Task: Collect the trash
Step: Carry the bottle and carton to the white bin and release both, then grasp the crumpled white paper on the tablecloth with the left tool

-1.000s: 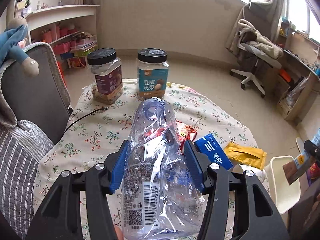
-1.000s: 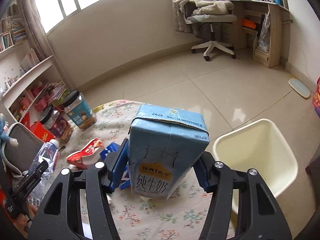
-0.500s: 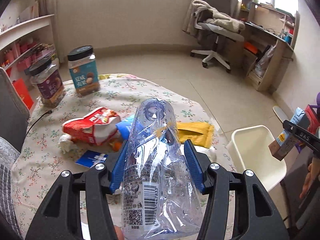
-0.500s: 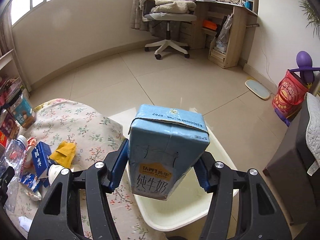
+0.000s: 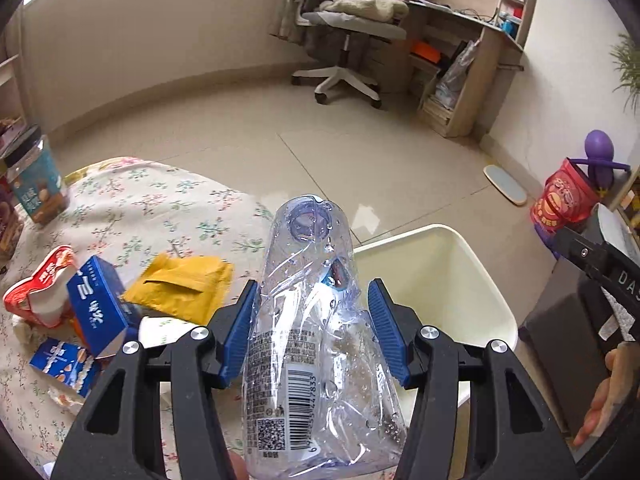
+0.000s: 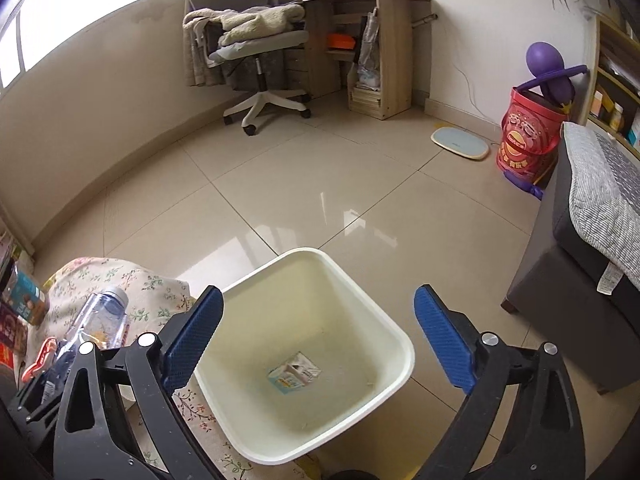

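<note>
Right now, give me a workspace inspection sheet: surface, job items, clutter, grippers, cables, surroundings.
Surface: floral tablecloth on the table.
Job's things: crushed plastic bottle held in the left gripper; milk carton lies in the cream bin.
Clutter: yellow pouch, blue box, red wrapper, snack jar on the cloth.
Grippers: right gripper opening, nothing between its fingers, above the bin.
Cables: nothing seen on the table.
Surroundings: office chair, desk, red bucket.
</note>
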`<state>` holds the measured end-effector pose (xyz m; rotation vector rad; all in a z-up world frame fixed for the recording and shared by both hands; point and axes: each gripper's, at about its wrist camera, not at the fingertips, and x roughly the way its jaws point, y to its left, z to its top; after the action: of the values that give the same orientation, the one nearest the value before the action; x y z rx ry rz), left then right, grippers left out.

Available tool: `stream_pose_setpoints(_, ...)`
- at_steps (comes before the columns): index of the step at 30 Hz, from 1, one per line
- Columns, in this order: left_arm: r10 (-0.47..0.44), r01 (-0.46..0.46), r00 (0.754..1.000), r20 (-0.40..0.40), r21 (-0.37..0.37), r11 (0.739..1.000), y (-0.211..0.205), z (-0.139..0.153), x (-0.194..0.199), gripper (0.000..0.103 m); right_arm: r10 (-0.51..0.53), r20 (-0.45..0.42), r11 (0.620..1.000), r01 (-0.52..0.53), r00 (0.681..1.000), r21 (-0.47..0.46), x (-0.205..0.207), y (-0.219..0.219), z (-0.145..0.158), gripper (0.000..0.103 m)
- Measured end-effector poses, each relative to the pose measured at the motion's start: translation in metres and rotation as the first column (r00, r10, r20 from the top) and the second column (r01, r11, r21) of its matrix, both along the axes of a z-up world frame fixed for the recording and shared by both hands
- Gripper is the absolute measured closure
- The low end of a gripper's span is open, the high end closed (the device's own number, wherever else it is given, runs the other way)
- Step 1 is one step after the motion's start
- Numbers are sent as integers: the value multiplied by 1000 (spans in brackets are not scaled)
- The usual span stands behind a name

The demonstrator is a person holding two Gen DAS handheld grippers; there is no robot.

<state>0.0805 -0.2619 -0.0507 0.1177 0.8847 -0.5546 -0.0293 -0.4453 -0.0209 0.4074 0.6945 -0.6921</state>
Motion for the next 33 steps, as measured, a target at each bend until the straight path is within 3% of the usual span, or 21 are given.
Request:
stream_pose_setpoints(9,-85,82,992,-94,-33,996,-66,-10,0,46,-102,74,995,103,992,-4,-27,-22,8,9)
stream_pose_setpoints(12,-89,82,987,-134,-57,995,-72,-10,4,23,-115,79,993,117,990,-16,-33,-24,9,8)
stream_pose_setpoints(14,-86,78,986,-143,-61,995,-70,-8,4,20,-117,82,992,120,990,-32,-36,-23,10,7)
stream_pose_setpoints(23,68,-68,998,7,-4,998,-19,15,-5,15,-41,54,992,48,998,-121,-27,12,10,7)
stream_pose_setpoints(28,174,-176,979,103,14,984,18,28,-9,11,12,21,983,-8,1000,-186,-14,41,11,7)
stream_pose_setpoints(33,253,-259,958,137,28,966,56,30,-9,10,92,3,977,-90,996,-195,2,70,11,7)
